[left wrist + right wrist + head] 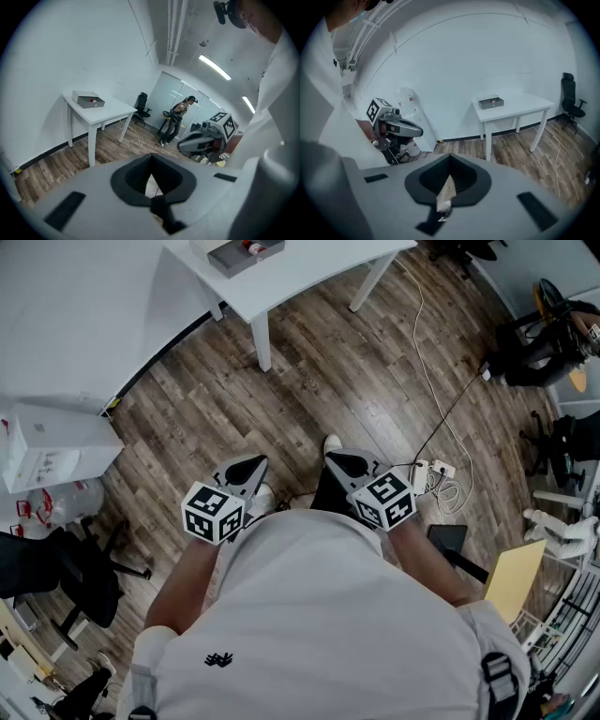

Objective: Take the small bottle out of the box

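Note:
A grey open box [246, 253] stands on a white table [309, 273] at the far end of the room, well away from me. Something small, red and white [251, 247], shows inside it; I cannot tell its shape. The same box [88, 99] appears in the left gripper view, and the box [491, 101] also in the right gripper view. My left gripper [246, 468] and right gripper [345, 463] are held close to my body above the wooden floor. Both are shut and hold nothing.
A white cabinet [56, 446] and a black office chair [66, 577] stand at my left. A cable and power strip [436, 474] lie on the floor at my right, near a yellow board [514, 577]. Another person [176, 119] stands across the room.

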The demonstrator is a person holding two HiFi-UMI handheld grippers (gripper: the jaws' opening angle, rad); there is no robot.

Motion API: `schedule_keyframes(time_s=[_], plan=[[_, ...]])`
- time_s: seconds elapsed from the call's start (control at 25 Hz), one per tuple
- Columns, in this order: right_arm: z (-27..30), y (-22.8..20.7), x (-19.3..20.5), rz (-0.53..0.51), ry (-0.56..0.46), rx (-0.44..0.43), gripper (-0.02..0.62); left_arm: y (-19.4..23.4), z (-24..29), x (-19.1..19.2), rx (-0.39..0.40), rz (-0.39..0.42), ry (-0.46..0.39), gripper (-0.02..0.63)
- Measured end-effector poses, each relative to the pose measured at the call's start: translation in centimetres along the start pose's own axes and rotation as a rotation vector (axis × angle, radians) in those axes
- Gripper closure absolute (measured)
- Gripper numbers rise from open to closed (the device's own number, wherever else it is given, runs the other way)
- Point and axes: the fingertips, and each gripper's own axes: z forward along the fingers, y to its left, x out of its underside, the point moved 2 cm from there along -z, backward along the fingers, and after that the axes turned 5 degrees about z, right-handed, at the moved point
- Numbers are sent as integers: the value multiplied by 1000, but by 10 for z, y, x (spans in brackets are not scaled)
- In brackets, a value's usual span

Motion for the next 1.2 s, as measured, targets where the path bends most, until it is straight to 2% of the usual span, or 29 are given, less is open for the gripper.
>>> schedule_keyframes(time_s=[0.16,0.32,0.48,0.72,0.76,0.8,0.92,1.2], plan=[[-10,-44,-13,-5,-20,-14,591,-2,42,-25,-23,5,4,600],[-30,-99,-34,-42,-22,-48,591,-16,97,-69,-51,2,-12,600],[-43,-156,-48,-60,6,-87,591,-21,148,-113,-80,3,-22,600],[-57,-230,-65,-93,31,-124,584,-21,205,-158,-154,-14,-22,600],[-58,-239,-66,-82,31,-132,549,-24,212,-162,-162,-15,-19,600],[-60,-247,-66,-70,29,-141,521,-26,217,-164,-169,-18,-15,600],[-53,-262,-72,-53,20,-162,516,-19,228,-167,-196,-28,-7,598],[6,-268,-110,-62,43,-168,523,57,230,-174,-226,-79,-42,547]])
